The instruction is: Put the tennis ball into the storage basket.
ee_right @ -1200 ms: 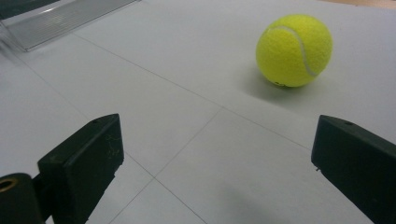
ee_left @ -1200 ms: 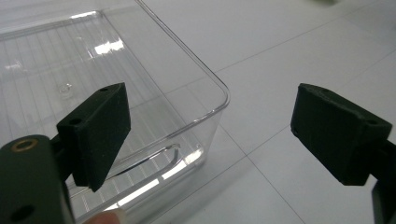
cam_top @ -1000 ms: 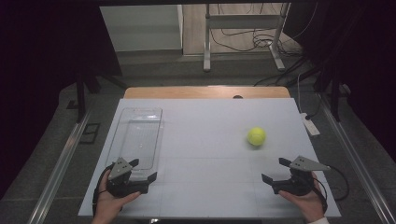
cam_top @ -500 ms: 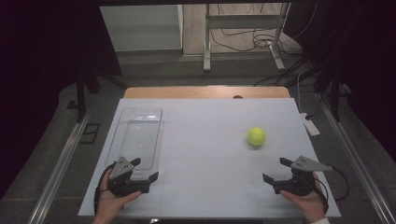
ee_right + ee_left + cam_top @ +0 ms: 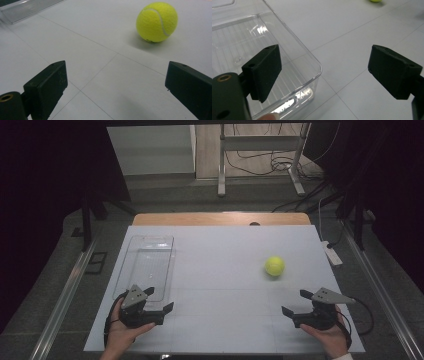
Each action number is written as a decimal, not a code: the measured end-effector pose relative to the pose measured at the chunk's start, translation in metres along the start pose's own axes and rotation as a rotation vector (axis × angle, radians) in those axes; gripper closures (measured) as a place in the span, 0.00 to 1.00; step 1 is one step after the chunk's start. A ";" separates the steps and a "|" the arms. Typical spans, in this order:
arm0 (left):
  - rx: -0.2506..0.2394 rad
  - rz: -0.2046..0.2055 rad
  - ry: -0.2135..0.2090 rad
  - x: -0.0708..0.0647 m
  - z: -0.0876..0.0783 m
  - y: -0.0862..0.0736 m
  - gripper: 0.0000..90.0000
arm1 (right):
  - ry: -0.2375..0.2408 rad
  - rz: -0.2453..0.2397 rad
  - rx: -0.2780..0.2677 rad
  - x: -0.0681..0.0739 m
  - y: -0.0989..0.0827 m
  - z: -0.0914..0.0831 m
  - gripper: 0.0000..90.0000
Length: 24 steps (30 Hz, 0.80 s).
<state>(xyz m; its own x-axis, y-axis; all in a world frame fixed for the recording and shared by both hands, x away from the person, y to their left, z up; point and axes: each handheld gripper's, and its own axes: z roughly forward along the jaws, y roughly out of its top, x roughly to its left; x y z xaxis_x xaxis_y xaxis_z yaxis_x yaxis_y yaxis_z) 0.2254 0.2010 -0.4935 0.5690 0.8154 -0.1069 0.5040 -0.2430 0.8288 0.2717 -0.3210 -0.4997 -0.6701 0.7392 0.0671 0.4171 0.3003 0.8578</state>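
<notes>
Tennis ball (image 5: 274, 266) sits loose on the white table (image 5: 225, 320), right of centre, well apart from both grippers and nothing touching it. My right gripper (image 5: 296, 303) rests near the table's front right edge, jaws spread wide and empty, the ball ahead of them in its own view. My left gripper (image 5: 160, 300) sits front left, jaws spread too, straddling the near corner of the clear plastic tray (image 5: 150, 242) without pinching it.
</notes>
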 end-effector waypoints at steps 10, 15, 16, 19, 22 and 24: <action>-0.001 0.018 -0.012 -0.002 -0.001 0.006 0.15 | 0.004 -0.004 0.010 0.003 -0.001 0.002 0.06; 0.002 0.021 -0.016 -0.003 0.002 0.010 0.15 | 0.004 -0.002 0.010 0.002 -0.001 0.002 0.06; 0.002 0.024 -0.015 -0.004 0.003 0.010 0.15 | 0.003 -0.004 0.011 0.002 -0.001 0.002 0.06; 0.009 0.025 -0.018 -0.006 0.005 0.012 0.15 | 0.004 -0.004 0.011 0.002 -0.001 0.001 0.06; 0.013 0.030 -0.022 -0.008 0.007 0.017 0.15 | 0.006 -0.008 0.010 0.003 -0.001 0.002 0.06; 0.014 0.032 -0.024 -0.009 0.008 0.018 0.15 | 0.006 -0.009 0.010 0.003 -0.001 0.002 0.06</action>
<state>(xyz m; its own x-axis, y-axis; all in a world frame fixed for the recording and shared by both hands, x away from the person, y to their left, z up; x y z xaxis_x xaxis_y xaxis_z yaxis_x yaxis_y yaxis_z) 0.2347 0.1856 -0.4820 0.6002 0.7943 -0.0939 0.4946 -0.2764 0.8240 0.2707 -0.3183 -0.5012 -0.6775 0.7329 0.0621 0.4172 0.3133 0.8531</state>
